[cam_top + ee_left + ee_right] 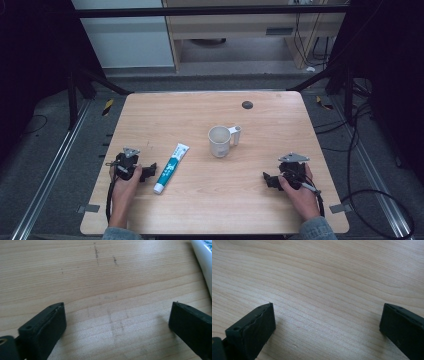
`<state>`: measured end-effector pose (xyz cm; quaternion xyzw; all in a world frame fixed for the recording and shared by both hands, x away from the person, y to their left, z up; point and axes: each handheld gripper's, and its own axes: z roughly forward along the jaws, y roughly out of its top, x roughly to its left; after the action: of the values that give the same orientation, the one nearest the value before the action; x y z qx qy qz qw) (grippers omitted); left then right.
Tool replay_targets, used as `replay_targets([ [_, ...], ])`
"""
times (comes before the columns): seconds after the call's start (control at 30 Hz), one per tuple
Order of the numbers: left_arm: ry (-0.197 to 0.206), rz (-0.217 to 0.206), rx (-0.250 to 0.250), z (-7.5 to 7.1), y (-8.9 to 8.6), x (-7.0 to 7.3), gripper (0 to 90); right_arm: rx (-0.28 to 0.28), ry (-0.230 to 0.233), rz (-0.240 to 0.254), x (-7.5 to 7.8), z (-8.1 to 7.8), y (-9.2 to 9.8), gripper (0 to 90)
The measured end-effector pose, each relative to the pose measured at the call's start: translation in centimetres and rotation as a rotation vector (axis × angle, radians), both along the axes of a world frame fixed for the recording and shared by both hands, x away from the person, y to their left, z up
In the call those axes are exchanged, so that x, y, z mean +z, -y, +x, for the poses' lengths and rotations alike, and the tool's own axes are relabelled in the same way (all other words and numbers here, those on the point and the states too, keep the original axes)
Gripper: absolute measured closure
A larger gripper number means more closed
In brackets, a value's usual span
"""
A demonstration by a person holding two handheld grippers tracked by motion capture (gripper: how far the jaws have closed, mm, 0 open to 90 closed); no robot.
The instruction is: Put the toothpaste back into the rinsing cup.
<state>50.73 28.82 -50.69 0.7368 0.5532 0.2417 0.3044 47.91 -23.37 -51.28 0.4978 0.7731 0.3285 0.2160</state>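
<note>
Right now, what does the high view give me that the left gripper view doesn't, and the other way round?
High view alone: the white mug standing upright mid-table, the whole toothpaste tube, the right gripper and both hands. Left gripper view alone: close up, the left gripper with its jaws wide apart over bare wood, and faint dark scuff marks on the grain. Both share the wooden table and the tube, just an edge in the gripper view.

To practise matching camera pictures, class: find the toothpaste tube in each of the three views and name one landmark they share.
High view: the toothpaste tube lies left of centre, just right of the left gripper.
Left gripper view: its white body crosses the top right corner.
Right gripper view: not in it.
Shared landmark: the pale wood-grain table.
</note>
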Motion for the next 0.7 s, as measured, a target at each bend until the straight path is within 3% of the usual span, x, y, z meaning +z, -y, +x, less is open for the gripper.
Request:
replay_targets([
  [0.1, 0.018, -0.005, -0.011, -0.3, 0.2, 0.4, 3.0, 0.004, 0.004, -0.006, 0.0, 0.0, 0.0, 0.5],
  [0.23, 0.050, 0.019, -0.024, -0.9, 0.6, 1.1, 2.8, 0.005, 0.004, -0.006, 0.0, 0.0, 0.0, 0.5],
  [0.7, 0.066, -0.006, -0.045, -2.0, 1.2, 3.2, 3.6, 0.001, 0.000, -0.001, 0.0, 0.0, 0.0, 0.5],
])
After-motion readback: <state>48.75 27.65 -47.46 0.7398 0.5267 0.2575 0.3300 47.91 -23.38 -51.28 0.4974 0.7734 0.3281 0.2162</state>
